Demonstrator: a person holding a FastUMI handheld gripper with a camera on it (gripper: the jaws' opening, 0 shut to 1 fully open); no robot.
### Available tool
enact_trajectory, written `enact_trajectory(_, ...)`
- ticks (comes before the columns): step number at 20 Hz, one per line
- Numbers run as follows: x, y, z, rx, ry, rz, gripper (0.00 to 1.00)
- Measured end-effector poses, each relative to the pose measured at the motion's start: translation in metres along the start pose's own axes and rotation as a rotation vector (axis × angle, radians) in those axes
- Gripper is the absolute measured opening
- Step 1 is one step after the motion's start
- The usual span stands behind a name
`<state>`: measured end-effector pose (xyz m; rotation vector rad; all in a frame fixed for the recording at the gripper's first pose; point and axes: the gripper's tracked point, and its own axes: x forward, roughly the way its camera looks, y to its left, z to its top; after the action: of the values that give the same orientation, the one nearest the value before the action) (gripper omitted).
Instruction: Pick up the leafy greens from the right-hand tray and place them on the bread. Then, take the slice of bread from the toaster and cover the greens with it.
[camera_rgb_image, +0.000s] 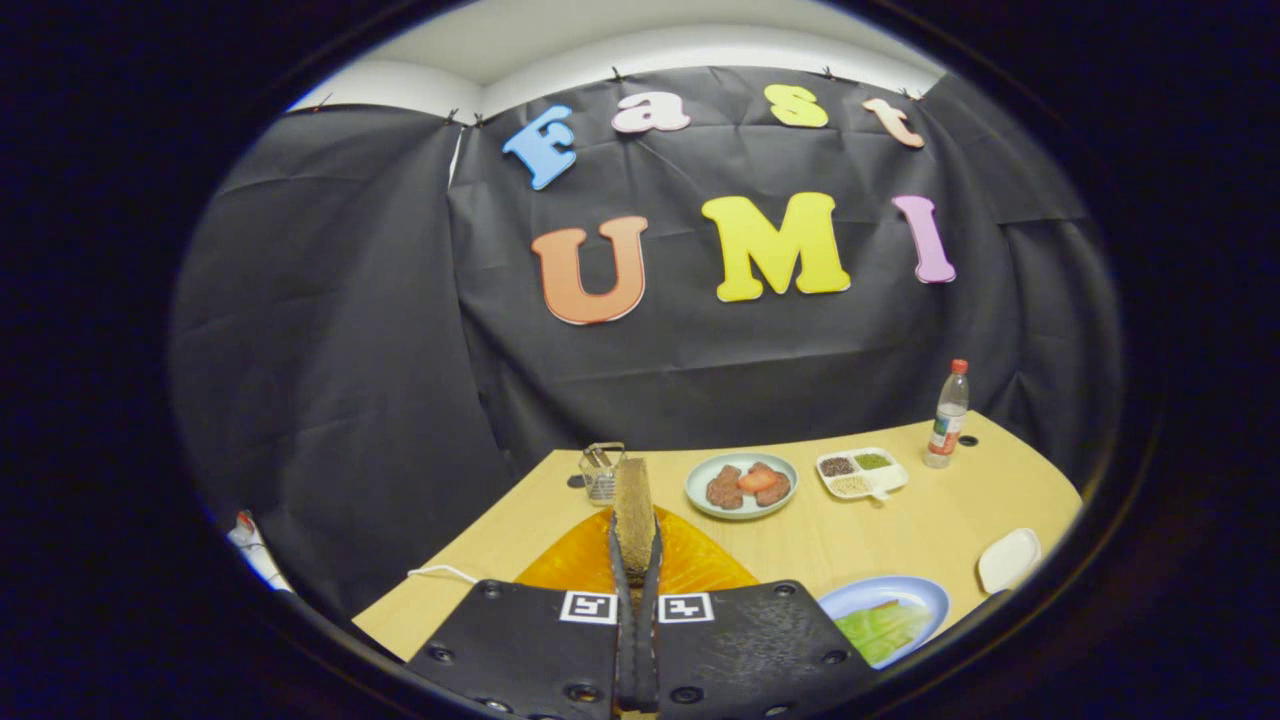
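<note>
My gripper (635, 548) is shut on a slice of brown bread (634, 510), which stands upright and edge-on between the two fingers. Under the held slice lies an orange mat (690, 565). Beyond the slice, slightly left, stands a small wire toaster rack (601, 470) with nothing visible in it. Leafy greens (882, 628) lie on a blue plate (925, 592) to the right of the fingers, close to the table's near edge. I cannot tell whether bread lies under the greens.
On the wooden table (860, 535) beyond the fingers sit a pale plate (700, 495) with meat pieces and a tomato slice, a white divided tray (861, 473) of seeds, and a plastic bottle (948, 415). A small white dish (1008, 560) rests at the right edge.
</note>
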<state>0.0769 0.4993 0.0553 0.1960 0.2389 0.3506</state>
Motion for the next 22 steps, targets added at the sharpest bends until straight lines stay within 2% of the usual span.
enact_trajectory(5,-0.027,-0.016,0.019,0.044,-0.031,0.026,0.01)
enact_trajectory(12,-0.069,-0.078,0.031,-0.003,-0.137,-0.036,0.0)
enact_trajectory(15,-0.077,-0.099,0.019,0.005,-0.144,-0.047,0.0)
enact_trajectory(22,-0.063,-0.146,-0.037,0.05,-0.078,-0.071,0.0)
